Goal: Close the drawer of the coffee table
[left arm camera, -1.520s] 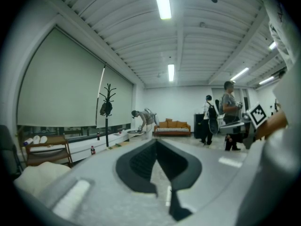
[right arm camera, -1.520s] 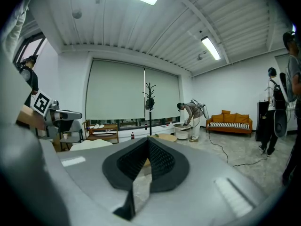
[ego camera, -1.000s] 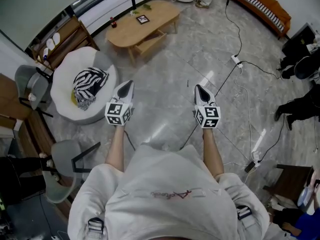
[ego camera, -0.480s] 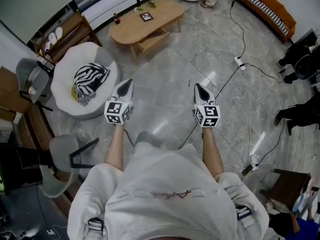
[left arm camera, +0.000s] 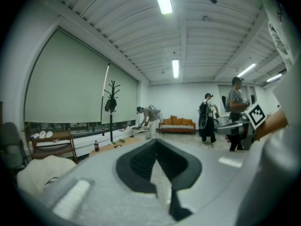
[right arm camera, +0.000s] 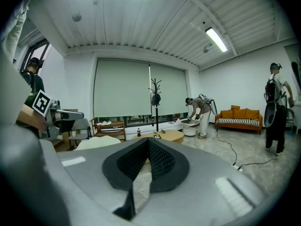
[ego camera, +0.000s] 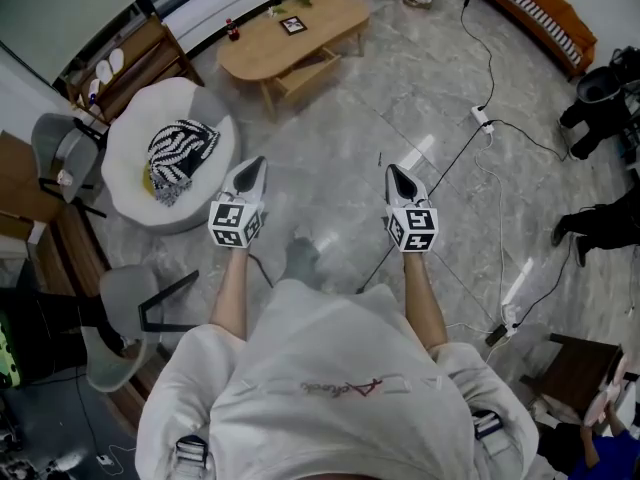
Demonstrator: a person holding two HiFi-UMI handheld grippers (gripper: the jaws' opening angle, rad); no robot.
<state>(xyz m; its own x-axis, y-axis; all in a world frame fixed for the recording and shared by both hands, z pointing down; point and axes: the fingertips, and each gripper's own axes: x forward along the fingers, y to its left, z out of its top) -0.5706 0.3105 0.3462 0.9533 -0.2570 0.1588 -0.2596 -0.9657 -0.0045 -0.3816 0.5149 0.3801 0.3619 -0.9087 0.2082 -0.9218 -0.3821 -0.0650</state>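
Holding both tools out over the grey marble floor [ego camera: 330, 158], the person in a white shirt [ego camera: 330, 388] has bare forearms stretched forward. The left gripper [ego camera: 256, 166] has its jaws pressed together on nothing, and the right gripper [ego camera: 394, 174] is likewise closed and empty. At ten o'clock, near the left gripper, sits a round white cushioned seat [ego camera: 125, 183] bearing a black-and-white striped pillow [ego camera: 180, 158]. Farther off, at about eleven o'clock, stands the oval light-wood coffee table [ego camera: 290, 43], well apart from both grippers, with what looks like its wooden drawer [ego camera: 305, 72] jutting from the near side. An orange sofa [ego camera: 540, 13] lies at one o'clock.
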